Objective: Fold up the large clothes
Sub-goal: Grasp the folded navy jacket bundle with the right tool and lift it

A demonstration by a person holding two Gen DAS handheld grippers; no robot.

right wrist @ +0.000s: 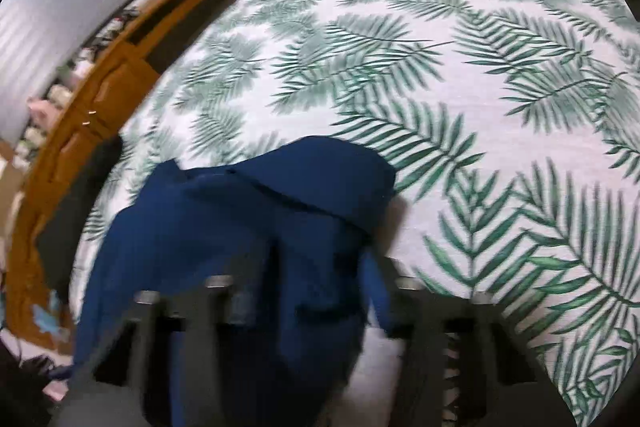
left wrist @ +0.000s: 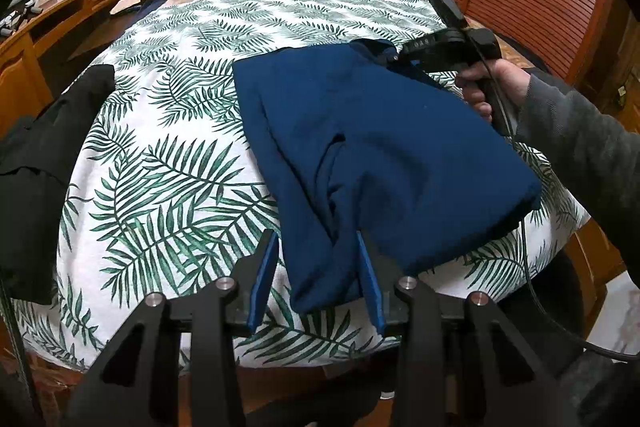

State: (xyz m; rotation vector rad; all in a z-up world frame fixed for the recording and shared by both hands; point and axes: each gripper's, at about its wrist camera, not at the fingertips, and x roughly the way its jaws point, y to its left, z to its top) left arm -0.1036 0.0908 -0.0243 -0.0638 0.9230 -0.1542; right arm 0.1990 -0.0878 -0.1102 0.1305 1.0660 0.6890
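The blue garment (left wrist: 384,147) lies partly folded on the bed (left wrist: 180,167) – not yet compact. Left gripper (left wrist: 320,267) straddles its near corner, half-open; right gripper (left wrist: 394,58) pinches the far collar.

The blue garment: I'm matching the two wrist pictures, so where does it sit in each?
Left wrist: the blue garment lies centre-right on the bed, its near corner between the left gripper fingers.
Right wrist: it fills the lower left, blurred.
Shared landmark: the palm-leaf bedspread.
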